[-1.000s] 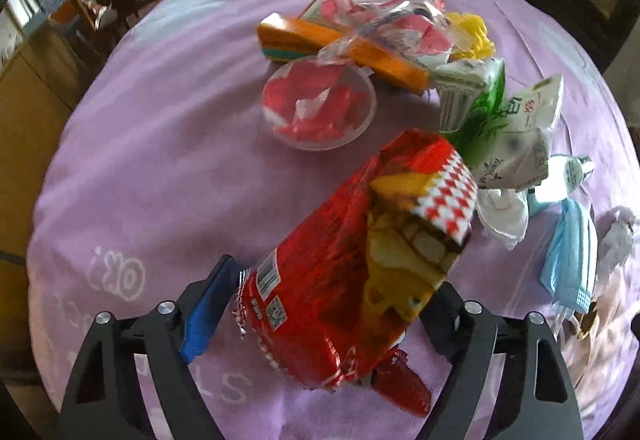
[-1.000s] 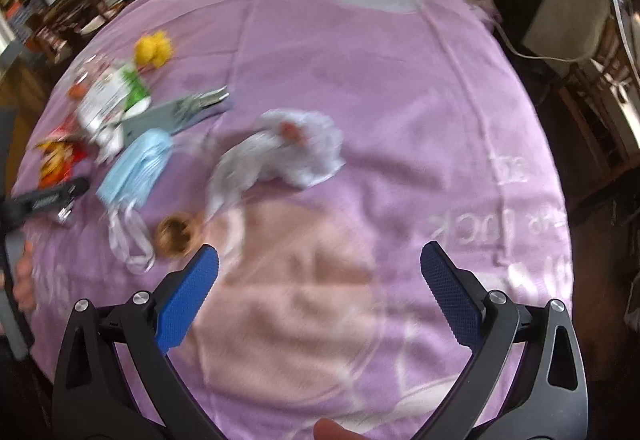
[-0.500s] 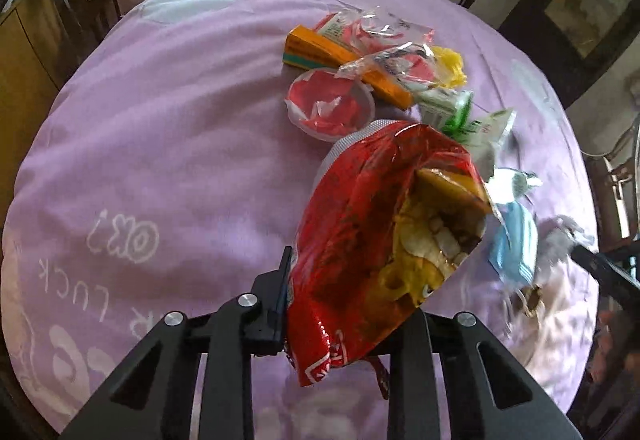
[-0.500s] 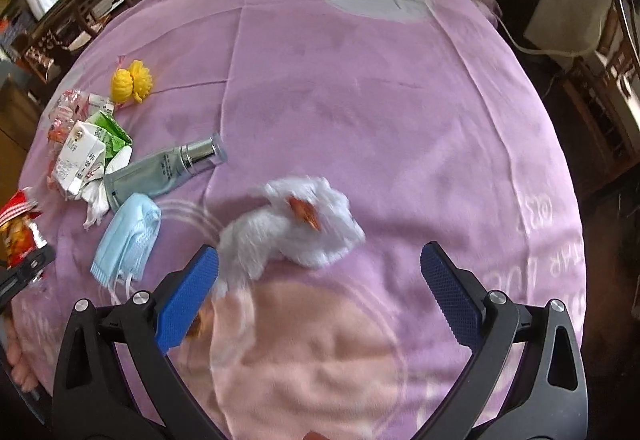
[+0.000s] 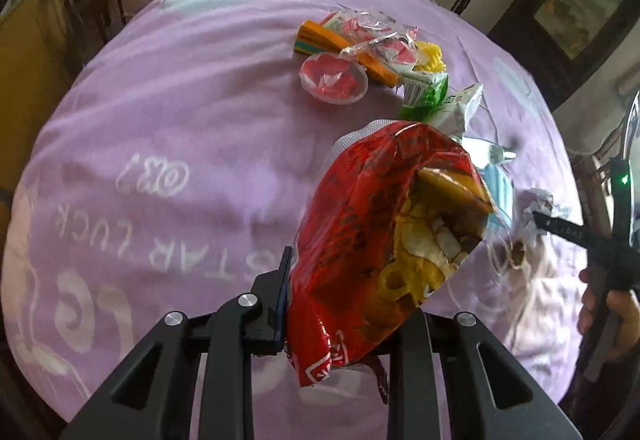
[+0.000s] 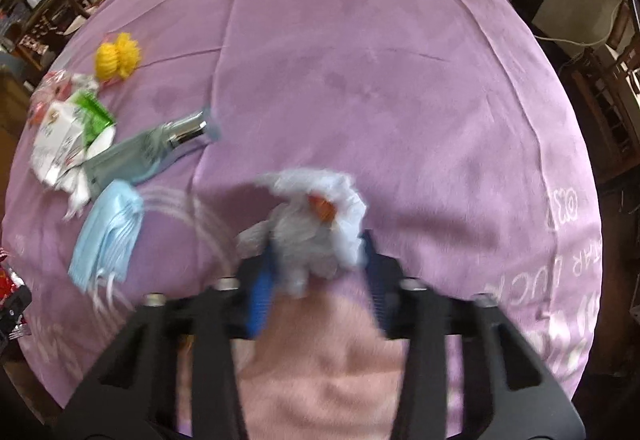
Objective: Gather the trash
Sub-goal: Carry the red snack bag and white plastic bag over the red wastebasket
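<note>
Two grippers collecting trash from a purple cloth (image 6: 400,79).
Left gripper (image 5: 344,316) clamps a chip bag (image 5: 384,232); only the right view shows the right gripper (image 6: 316,280), jaws just closing, pinching a tissue (image 6: 316,207).

Glossy foil snack bag (image 5: 384,240), matt fleecy cloth (image 5: 192,111)

- Illumination: soft, even daylight; shadows faint.
- Distortion: strong fisheye curvature, dark vignette at corners.
- Blur: right wrist view motion-smeared near fingertips; left wrist view sharper.
</note>
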Demonstrator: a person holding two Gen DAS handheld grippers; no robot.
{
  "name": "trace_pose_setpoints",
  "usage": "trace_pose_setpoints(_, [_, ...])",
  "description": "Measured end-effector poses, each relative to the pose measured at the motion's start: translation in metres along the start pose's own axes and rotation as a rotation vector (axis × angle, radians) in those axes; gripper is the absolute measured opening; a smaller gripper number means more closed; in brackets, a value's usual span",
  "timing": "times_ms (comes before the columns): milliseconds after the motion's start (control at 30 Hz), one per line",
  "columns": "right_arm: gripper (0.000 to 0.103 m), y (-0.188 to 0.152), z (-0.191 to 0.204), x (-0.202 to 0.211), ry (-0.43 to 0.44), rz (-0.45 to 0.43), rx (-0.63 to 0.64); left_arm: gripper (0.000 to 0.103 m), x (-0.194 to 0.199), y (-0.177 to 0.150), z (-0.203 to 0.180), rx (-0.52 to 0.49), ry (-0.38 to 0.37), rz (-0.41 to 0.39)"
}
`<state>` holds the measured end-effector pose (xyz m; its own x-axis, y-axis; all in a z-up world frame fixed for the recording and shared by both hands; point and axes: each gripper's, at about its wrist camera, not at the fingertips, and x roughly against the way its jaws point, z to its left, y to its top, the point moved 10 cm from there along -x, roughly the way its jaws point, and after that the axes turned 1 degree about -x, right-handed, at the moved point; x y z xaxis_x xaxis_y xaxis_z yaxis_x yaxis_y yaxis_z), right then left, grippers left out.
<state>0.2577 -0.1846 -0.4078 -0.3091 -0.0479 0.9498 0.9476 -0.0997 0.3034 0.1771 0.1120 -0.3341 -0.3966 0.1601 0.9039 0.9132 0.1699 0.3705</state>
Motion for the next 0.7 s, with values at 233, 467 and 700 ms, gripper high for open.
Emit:
trace_pose_setpoints(233, [0.023, -0.02, 0.0, 0.038, 0.011, -0.064, 0.023, 0.025, 0.02, -0.024, 0.007, 0.014, 0.01, -0.013])
trace_pose_setpoints(467, [0.023, -0.052, 0.005, 0.075, 0.087, -0.093, 0.025, 0.025, 0.043, -0.049, 0.015, 0.034, 0.014, -0.03])
trace_pose_setpoints(700, [0.024, -0.071, 0.026, 0.109, 0.116, -0.155, 0.044, 0.025, 0.066, -0.074, 0.029, 0.054, 0.023, -0.055])
